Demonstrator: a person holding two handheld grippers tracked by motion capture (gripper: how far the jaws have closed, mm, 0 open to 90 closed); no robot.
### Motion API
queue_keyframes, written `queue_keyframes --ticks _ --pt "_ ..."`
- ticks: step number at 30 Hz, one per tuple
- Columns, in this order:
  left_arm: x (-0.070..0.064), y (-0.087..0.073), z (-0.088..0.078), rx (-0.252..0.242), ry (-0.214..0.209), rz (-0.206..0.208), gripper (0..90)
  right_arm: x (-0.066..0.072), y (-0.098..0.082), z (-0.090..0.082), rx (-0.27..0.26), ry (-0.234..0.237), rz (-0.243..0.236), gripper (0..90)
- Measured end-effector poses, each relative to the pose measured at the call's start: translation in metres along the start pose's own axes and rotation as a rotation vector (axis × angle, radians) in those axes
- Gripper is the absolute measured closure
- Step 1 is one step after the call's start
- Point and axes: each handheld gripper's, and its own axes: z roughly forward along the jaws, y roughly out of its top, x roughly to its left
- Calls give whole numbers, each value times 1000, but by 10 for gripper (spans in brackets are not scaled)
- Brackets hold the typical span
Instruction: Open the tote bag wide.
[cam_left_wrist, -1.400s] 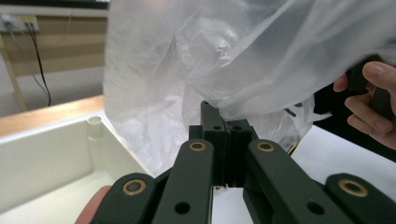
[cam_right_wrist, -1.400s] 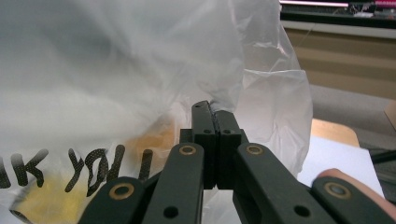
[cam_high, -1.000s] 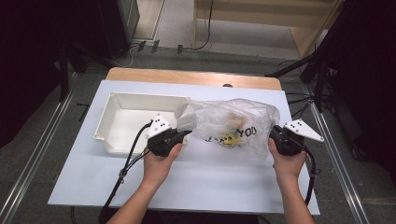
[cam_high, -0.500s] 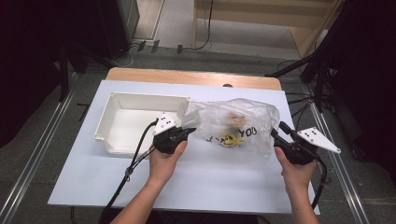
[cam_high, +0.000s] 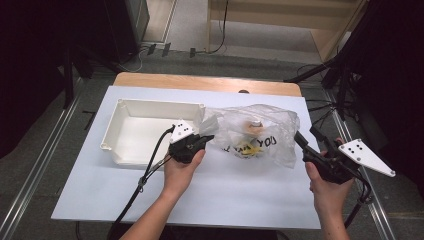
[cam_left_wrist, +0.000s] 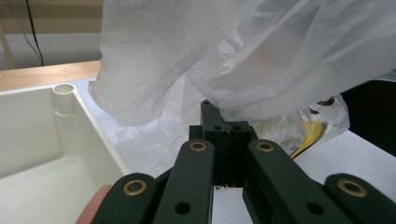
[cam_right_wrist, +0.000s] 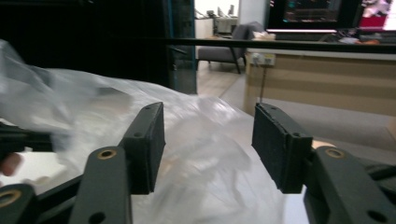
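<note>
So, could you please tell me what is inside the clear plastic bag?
Through the plastic bag a small pale item with a white top shows above yellow-and-black printing. Crinkled film blurs them, so what they are cannot be told. The left gripper pinches the bag's edge.

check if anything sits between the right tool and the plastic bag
Nothing visible does. The right tool hangs just off the right edge of the plastic bag, jaws open, having just been opening, with only bare table beneath the gap. The left tool is shut on the bag's opposite edge, beside the white tray.
</note>
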Motion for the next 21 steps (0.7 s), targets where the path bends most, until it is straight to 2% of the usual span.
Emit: queue_keyframes --ticks 3,7,8,10,12,14,17,18,21 --pt "0 -1 0 5 1 3 900 10 7 3 -9 22 -17 387" --pt "-2 -1 0 -2 -17 5 900 15 5 19 30 34 -32 396" --pt "-3 -1 -1 -3 -18 9 900 15 3 24 40 34 -36 424" --pt "-3 -1 -2 -5 -21 15 900 15 -1 33 60 30 -31 580" --pt "-3 -1 -4 -1 -24 23 900 13 -4 42 79 26 -36 789" --pt "-3 -1 -5 1 -24 29 900 11 -7 50 91 30 -35 889" --pt "-4 -2 -8 -5 -41 37 900 8 -10 62 106 14 -33 900" --pt "-4 -2 -10 -10 -55 39 874 7 -12 68 113 7 -28 900" --pt "-4 -5 -15 -30 -90 36 691 4 -17 78 134 -12 -31 900"
